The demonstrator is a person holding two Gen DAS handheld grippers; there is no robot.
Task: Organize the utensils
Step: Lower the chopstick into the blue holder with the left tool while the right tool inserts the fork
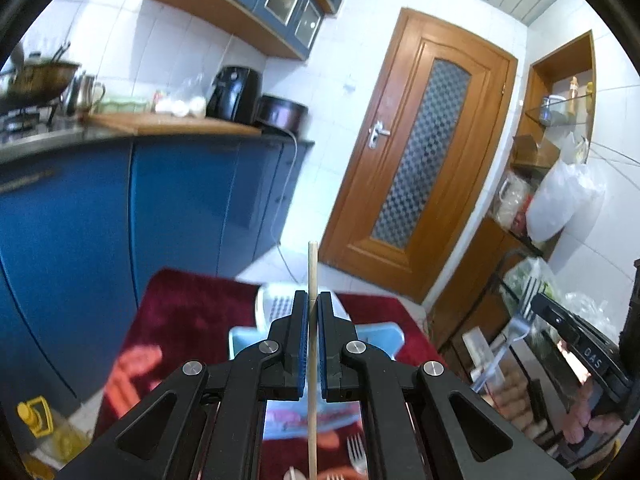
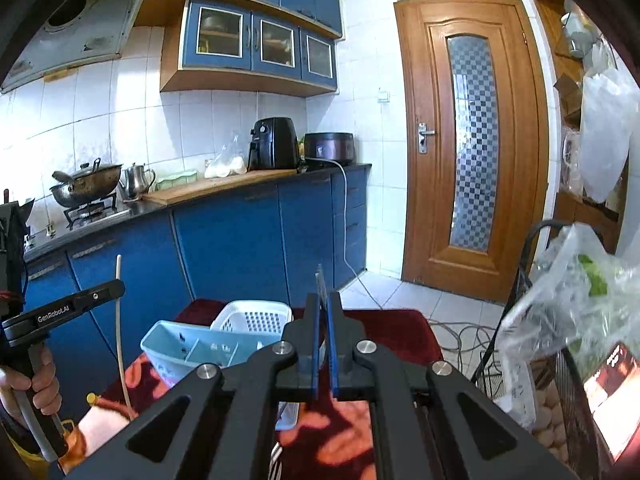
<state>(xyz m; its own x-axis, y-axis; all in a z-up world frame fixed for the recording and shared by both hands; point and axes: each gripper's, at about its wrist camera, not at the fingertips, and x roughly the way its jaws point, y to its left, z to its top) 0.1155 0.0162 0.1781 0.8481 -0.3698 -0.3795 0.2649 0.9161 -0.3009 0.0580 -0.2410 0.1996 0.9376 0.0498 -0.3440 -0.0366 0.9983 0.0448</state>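
Black left gripper (image 1: pixel 313 300): clamped on thin pale wooden chopstick (image 1: pixel 313 264).
Right gripper (image 2: pixel 323 304): clamped on clear-handled fork (image 1: pixel 520 316).
Lettering: "GenRobot.AI", probably "DAS".

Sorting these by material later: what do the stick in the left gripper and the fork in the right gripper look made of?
Chopstick: pale tan, matte, probably wood or bamboo, clamped in the left gripper. Fork: translucent bluish with pale tines, likely plastic, in the right gripper.
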